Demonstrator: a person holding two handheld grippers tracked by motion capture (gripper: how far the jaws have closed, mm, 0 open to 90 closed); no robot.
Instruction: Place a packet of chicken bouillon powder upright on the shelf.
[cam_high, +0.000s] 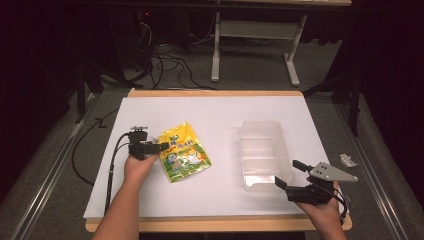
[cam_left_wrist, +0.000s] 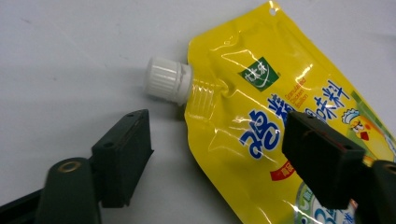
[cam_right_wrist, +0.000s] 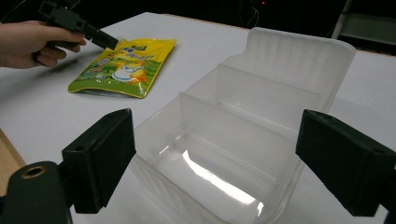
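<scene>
Yellow glossy spouted pouch (cam_high: 184, 151), one of its kind, lies flat on the white tabletop (cam_high: 220, 112), left of the middle, with its single white ribbed screw cap (cam_left_wrist: 167, 80) resting on the bare surface. We count two claws. Our left claw (cam_high: 161, 146) sits at the pouch's left edge; in the left gripper view its two black jaws stand fairly wide apart, one over the bare tabletop just below the cap, the other over the printed face of the pouch, so the pouch's cap-side edge lies between them without the pads pressing on it. Our right claw (cam_high: 289, 174) hovers at the near end of one clear plastic tray (cam_high: 260, 152), which stands right of the middle, well apart from the pouch. In the right gripper view its two jaws are spread wide, one to each side of the tray's near corner, gripping nothing. We count two ribs across the tray, which make three compartments, all bare. One small crumpled white scrap (cam_high: 347, 160) lies off the tabletop's right edge.
</scene>
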